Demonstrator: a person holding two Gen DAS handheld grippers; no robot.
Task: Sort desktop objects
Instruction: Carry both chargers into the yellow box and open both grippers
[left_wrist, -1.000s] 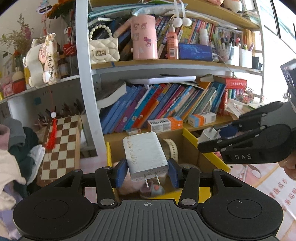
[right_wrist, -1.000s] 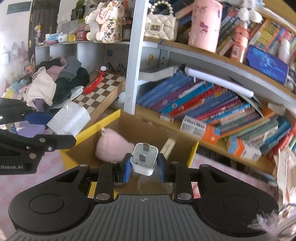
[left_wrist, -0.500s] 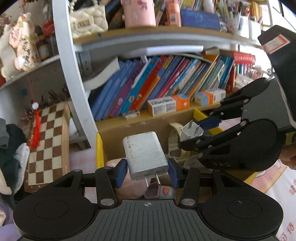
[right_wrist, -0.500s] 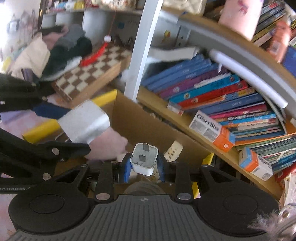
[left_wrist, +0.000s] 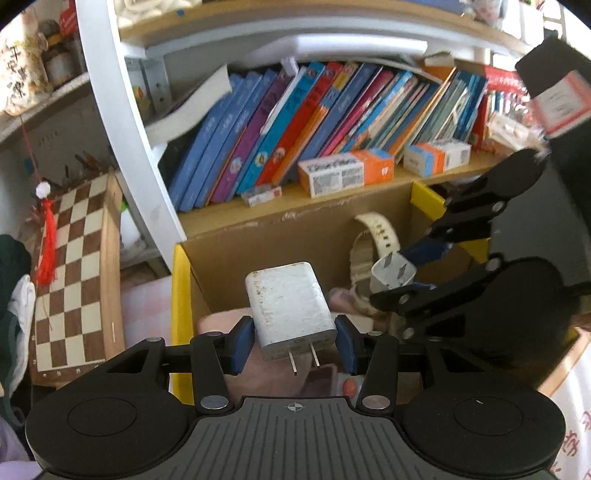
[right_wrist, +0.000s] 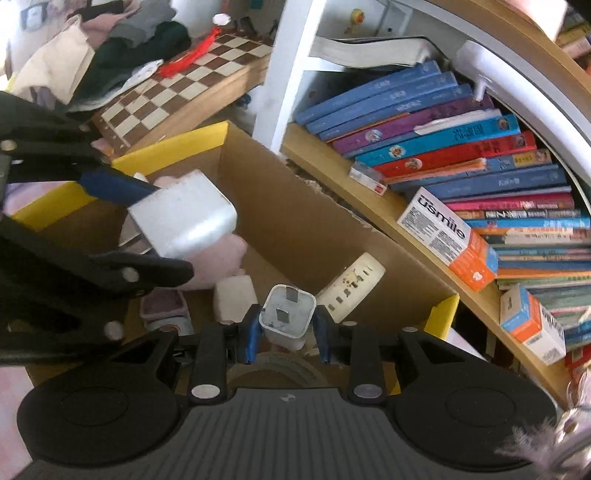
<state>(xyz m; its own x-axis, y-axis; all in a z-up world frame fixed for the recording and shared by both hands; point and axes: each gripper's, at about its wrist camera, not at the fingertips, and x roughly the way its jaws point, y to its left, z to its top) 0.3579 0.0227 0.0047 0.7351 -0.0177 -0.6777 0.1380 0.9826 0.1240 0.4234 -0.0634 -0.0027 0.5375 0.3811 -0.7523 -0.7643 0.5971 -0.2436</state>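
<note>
My left gripper (left_wrist: 293, 345) is shut on a large white charger (left_wrist: 290, 308), prongs toward the camera, held above the open cardboard box (left_wrist: 295, 229) with yellow flaps. My right gripper (right_wrist: 286, 330) is shut on a small white plug adapter (right_wrist: 287, 315), also above the box (right_wrist: 306, 221). Each gripper shows in the other's view: the right one (left_wrist: 410, 267) with its adapter (left_wrist: 391, 273), the left one (right_wrist: 147, 218) with its charger (right_wrist: 184, 219). In the box lie a pink plush (right_wrist: 218, 258), a white watch strap (left_wrist: 380, 232) and a small pink device (right_wrist: 164, 308).
A bookshelf with leaning books (left_wrist: 314, 122) and orange-and-white boxes (left_wrist: 345, 171) stands right behind the box. A chessboard (left_wrist: 70, 273) leans at the left beside a pile of clothes (right_wrist: 92, 55). A white upright shelf post (left_wrist: 129, 122) is near the box's back left corner.
Both grippers have moved forward and down over the box, still holding their chargers. They have drawn closer together, and the box interior now fills more of both views.
</note>
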